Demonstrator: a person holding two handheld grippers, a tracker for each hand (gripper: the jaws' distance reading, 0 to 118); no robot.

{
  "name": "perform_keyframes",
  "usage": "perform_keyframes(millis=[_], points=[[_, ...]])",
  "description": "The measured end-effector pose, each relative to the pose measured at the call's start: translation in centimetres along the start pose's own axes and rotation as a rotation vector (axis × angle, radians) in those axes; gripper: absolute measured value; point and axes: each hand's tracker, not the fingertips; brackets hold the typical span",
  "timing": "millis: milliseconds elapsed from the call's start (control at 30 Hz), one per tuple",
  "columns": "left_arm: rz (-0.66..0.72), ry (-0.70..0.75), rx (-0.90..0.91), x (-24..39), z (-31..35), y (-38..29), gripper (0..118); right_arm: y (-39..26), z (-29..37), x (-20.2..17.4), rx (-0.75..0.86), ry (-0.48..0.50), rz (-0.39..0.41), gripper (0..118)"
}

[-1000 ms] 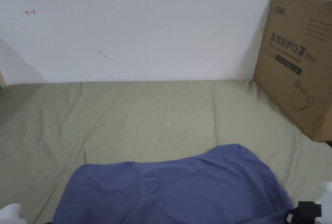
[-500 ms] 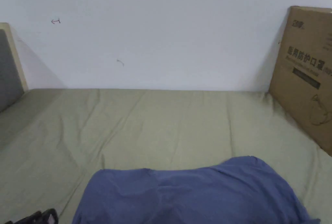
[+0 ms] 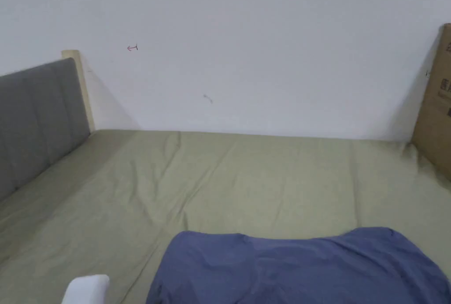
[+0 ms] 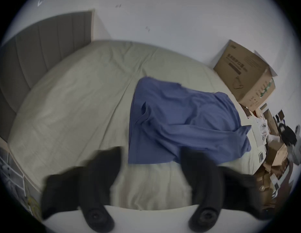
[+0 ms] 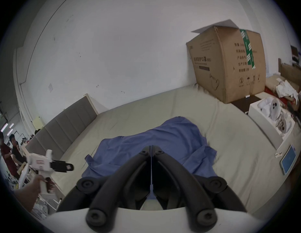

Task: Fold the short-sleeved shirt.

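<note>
A blue short-sleeved shirt (image 3: 299,269) lies spread and rumpled on the olive bed sheet (image 3: 220,177). In the left gripper view the shirt (image 4: 180,119) is just beyond my left gripper (image 4: 151,154), whose black jaws stand wide open and blurred over the sheet, near the shirt's closest edge. The left gripper (image 5: 69,166), held by a hand (image 5: 37,182), hovers to the left of the shirt (image 5: 163,145). My right gripper (image 5: 151,146) has its jaws shut together above the shirt's near side; blue shows through the slit.
A large cardboard box (image 5: 227,65) stands at the bed's far right corner against the white wall. A grey padded headboard (image 3: 39,115) borders the left side. A white tray of parts (image 5: 270,119) and a tablet (image 5: 288,159) lie to the right. People (image 5: 5,152) stand far left.
The head camera has swung left, bringing in the headboard and pushing the box to the edge. The right gripper left the bottom right corner; a white gripper body now shows bottom left. The shirt stays put.
</note>
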Motion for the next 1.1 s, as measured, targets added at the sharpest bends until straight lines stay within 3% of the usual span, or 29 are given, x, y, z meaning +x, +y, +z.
perform_keyframes(millis=[67,233,300,333,367,500,533,567,600,633,667,733,833,900,933,967,1000,1033,1100], points=[[0.024,0.042,-0.019,-0.5,-2.5,0.1,98,-0.3,0.0,0.1,-0.016,-0.011,-0.021,0],[-0.053,0.248,-0.106,-1.5,-9.8,-0.8,98,-0.9,0.0,0.6,-0.028,-0.023,-0.065,0],[-0.020,0.194,-0.188,-2.6,-12.8,-1.6,104,-0.9,-0.2,0.7,-0.030,-0.048,-0.065,0],[-0.025,0.154,-0.091,-2.7,-12.6,-1.8,115,-1.0,-0.3,0.9,-0.035,-0.051,-0.069,0],[-0.026,0.117,-0.046,-2.9,-12.3,-2.6,118,-1.2,-0.4,1.0,-0.046,-0.051,-0.077,0],[-0.068,0.217,-0.095,-0.9,-11.7,-2.3,116,-1.7,-1.0,1.6,-0.081,-0.069,-0.088,0],[-0.073,0.233,-0.097,-0.4,-11.0,-2.1,106,-2.3,-1.7,3.7,-0.091,-0.073,-0.091,0],[-0.103,0.235,-0.079,0.1,-10.2,-2.1,88,-2.4,-2.0,4.3,-0.101,-0.080,-0.092,0],[-0.156,0.236,-0.035,0.7,-9.3,-2.3,60,-2.4,-2.4,4.7,-0.113,-0.085,-0.093,0],[-0.191,0.241,-0.005,0.9,-8.3,-2.7,7,-2.4,-2.7,5.1,-0.122,-0.089,-0.093,0],[-0.215,0.222,0.008,1.3,-7.8,-2.9,1,-2.4,-2.9,5.4,-0.125,-0.093,-0.093,0],[-0.230,0.243,-0.004,1.5,-7.3,-3.1,1,-2.5,-3.4,6.2,-0.126,-0.105,-0.091,0],[-0.163,0.127,-0.039,0.7,-6.4,-2.8,1,-2.4,-4.5,8.0,-0.193,-0.061,-0.105,0],[-0.197,0.162,-0.027,0.7,-5.9,-2.7,1,-1.9,-6.0,9.9,-0.265,-0.109,-0.108,0],[-0.238,0.171,-0.018,0.9,-5.6,-2.6,1,-1.9,-6.9,10.8,-0.311,-0.154,-0.118,6],[-0.265,0.172,-0.022,1.1,-5.4,-2.5,1,-1.7,-7.9,11.7,-0.368,-0.189,-0.135,34],[-0.278,0.169,-0.034,1.2,-5.3,-2.3,1,-1.6,-9.1,12.9,-0.443,-0.206,-0.158,34],[-0.282,0.165,-0.046,1.1,-5.4,-2.3,1,-1.9,-10.2,14.1,-0.502,-0.183,-0.182,47],[-0.287,0.155,-0.069,1.1,-5.6,-2.0,1,-3.0,-12.2,15.4,-0.676,-0.184,-0.228,106]])
